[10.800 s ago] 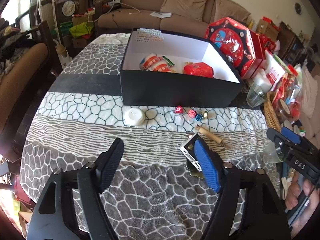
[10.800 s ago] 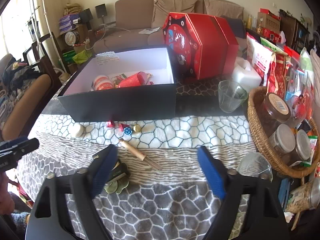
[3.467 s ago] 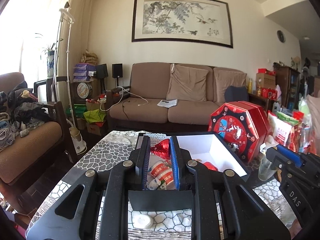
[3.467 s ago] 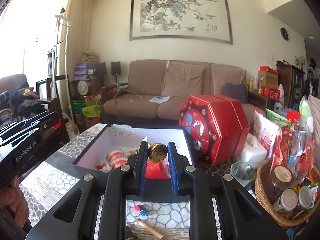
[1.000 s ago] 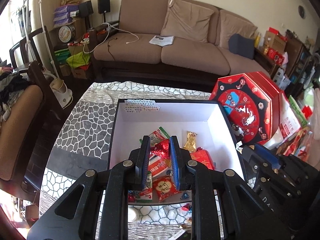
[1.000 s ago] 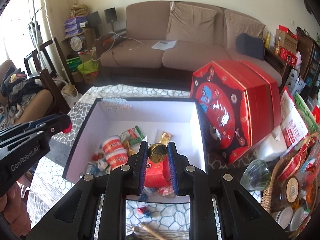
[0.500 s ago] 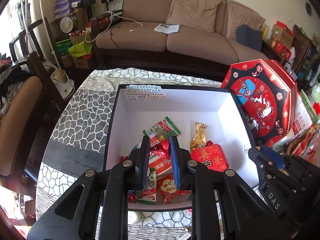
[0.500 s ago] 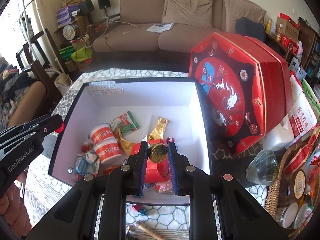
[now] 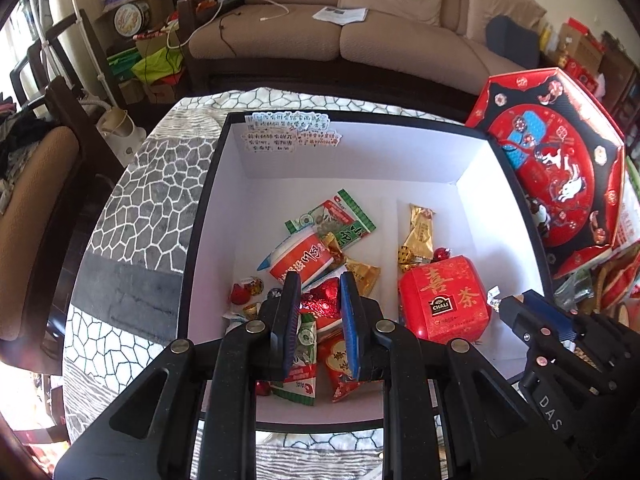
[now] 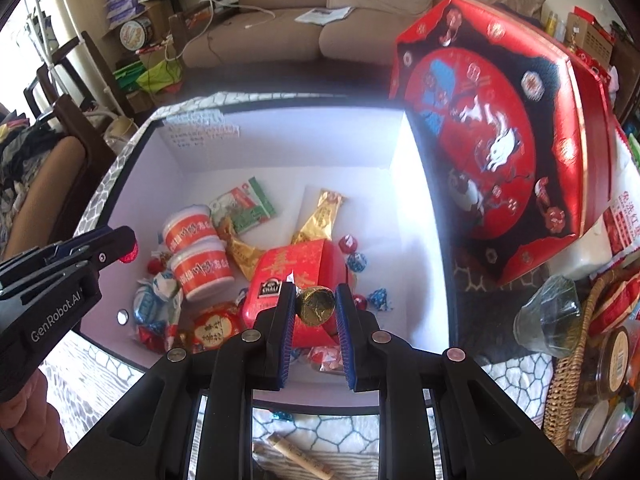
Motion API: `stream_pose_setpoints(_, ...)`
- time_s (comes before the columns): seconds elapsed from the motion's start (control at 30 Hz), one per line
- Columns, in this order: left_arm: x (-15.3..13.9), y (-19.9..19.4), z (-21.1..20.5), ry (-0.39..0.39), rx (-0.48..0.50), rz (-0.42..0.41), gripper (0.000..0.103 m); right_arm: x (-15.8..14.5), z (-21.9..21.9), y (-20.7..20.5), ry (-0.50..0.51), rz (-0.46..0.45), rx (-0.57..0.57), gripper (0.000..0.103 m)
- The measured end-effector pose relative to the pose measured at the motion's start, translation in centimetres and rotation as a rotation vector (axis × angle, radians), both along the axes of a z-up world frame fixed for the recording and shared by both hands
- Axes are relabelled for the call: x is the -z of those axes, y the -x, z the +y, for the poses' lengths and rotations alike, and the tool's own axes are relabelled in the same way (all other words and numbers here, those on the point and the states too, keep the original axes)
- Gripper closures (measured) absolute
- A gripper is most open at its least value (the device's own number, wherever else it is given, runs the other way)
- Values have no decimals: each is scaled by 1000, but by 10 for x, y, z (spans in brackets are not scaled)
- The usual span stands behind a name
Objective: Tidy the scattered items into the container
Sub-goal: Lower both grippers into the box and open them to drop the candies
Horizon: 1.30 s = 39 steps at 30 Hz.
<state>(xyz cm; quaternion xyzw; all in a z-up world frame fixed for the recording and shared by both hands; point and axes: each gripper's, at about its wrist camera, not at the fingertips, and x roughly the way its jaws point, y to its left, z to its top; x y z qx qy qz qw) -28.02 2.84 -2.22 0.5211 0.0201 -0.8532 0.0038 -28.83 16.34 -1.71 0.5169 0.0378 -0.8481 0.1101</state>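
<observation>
Left wrist view: looks steeply down, close above black cardboard box with white inside (image 9: 208,200); far sofa at top. Right wrist view: same steep, close angle over same box (image 10: 412,200), from further right. Both share box interior, red rounded tea tin (image 9: 444,300) (image 10: 304,264), red octagonal gift box (image 9: 560,168) (image 10: 500,128).

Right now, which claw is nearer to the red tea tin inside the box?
Right. The right claw, holding a gold candy, hangs directly over the red tea tin; the left claw hangs to the tin's left.
</observation>
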Motion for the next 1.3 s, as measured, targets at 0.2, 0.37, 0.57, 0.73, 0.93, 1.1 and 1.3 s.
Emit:
stream_pose_setpoints(0.2, 11, 3, 2, 7, 6, -25, 84, 10, 1, 2, -9, -20, 17, 84)
stream_pose_setpoints(0.37, 15, 3, 6, 14, 14, -37, 84, 9, 2, 3, -22, -13, 24, 84)
stream_pose_setpoints(0.57, 12, 3, 5, 3, 15, -33, 84, 3, 0, 0, -44, 0, 19, 84)
stream_pose_setpoints(0.73, 12, 2, 2, -9, 11, -34, 84, 4, -1, 0, -48, -5, 21, 84)
stream_pose_setpoints(0.93, 12, 3, 1, -34, 6, -39, 84, 2, 3, 0, -47, 1, 37, 83)
stream_pose_setpoints(1.1, 9, 3, 0, -38, 6, -34, 84, 3, 5, 0, -38, -11, 39, 83)
stream_pose_setpoints(1.3, 10, 6, -2, 14, -22, -39, 39, 3, 2, -1, -108, 13, 51, 26)
